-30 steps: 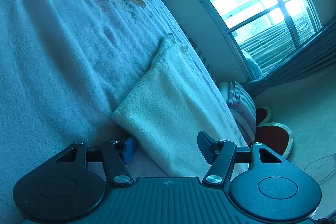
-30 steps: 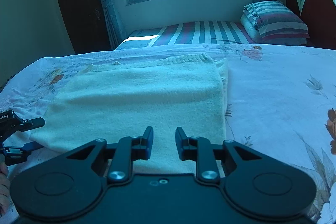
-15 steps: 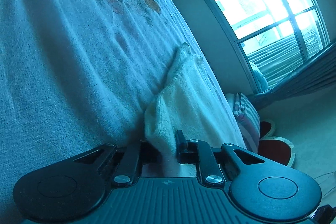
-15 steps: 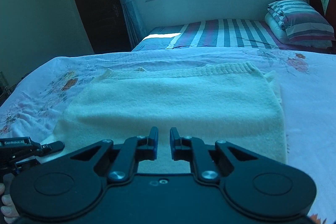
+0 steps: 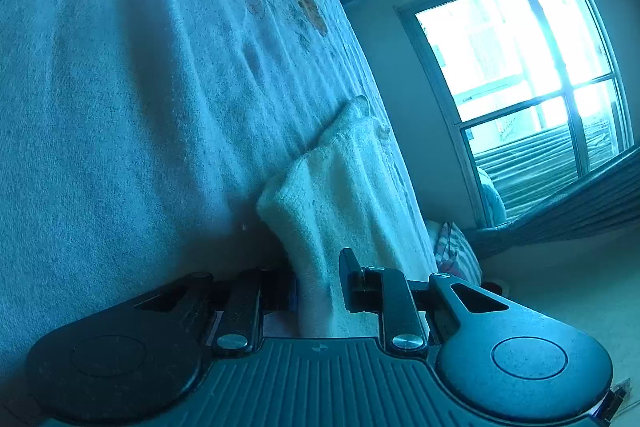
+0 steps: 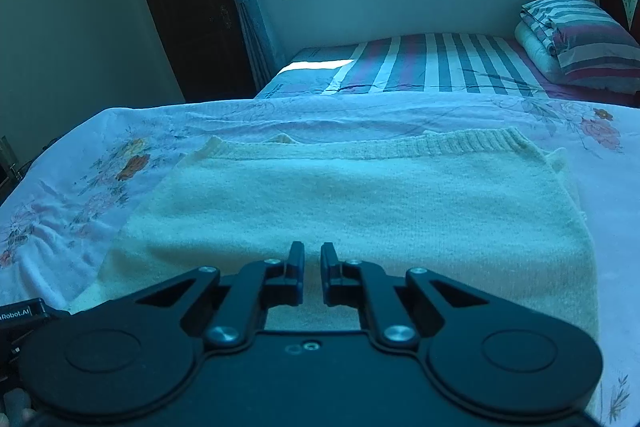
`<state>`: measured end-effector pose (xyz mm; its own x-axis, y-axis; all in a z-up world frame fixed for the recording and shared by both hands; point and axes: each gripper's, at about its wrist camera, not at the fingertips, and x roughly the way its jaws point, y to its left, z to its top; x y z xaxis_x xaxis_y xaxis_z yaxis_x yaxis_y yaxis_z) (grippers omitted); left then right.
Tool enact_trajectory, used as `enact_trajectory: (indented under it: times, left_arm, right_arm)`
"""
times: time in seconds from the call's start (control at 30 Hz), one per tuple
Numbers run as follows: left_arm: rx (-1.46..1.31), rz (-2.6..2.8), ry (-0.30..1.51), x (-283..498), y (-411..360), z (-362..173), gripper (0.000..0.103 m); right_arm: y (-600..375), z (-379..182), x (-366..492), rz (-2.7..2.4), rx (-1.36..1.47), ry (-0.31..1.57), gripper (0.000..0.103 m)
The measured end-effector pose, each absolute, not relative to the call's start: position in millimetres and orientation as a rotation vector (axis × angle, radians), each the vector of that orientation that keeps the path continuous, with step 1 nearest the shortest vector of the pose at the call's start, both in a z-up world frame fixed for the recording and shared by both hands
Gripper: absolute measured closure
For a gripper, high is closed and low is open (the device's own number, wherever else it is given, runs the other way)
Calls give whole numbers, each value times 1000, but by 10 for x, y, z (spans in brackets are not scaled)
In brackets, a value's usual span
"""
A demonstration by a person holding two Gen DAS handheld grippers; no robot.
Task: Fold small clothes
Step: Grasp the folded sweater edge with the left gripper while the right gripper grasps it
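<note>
"Robot.AI" lettering is read on the left gripper (image 6: pixel 16 313), whose jaws, wide before, are now clamped on the cream knitted sweater (image 6: pixel 360 203) corner on the floral bedsheet (image 6: pixel 80 187), reopening slightly; right gripper (image 6: pixel 312 267) jaws are closing on its near hem.

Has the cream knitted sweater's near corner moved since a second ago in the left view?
Yes. The cream knitted sweater corner has bunched leftward against the floral bedsheet, now pinched in the left tongs.
</note>
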<state>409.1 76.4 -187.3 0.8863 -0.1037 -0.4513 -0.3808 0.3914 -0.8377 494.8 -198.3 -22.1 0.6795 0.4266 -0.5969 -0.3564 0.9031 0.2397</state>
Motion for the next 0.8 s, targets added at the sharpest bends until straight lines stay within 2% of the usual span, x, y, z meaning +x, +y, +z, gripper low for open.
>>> enact_trajectory:
  times: [0.03,0.1,0.27,0.37,0.77,0.8]
  left_arm:
    - [-1167,186,472,4104,764,-1889,83]
    - [-1160,200,482,4164,778,-1925,93]
    - [-1140,198,469,4191,763,-1942,94]
    - [-1132,190,470,4194,782,-1949,94]
    - [-1148,175,479,4135,877,-1947,94]
    - [-1146,171,475,4133,885,-1945,96]
  right_arm:
    - [-1972,-230,4971,441,112,701,94]
    - [-1947,-246,4998,439,113,705,95]
    - [-1885,-299,5041,445,102,713,96]
    - [-1852,-399,5086,432,81,740,100]
    - [-1838,-449,5085,429,70,728,100]
    - [-1839,-459,5085,431,69,725,100]
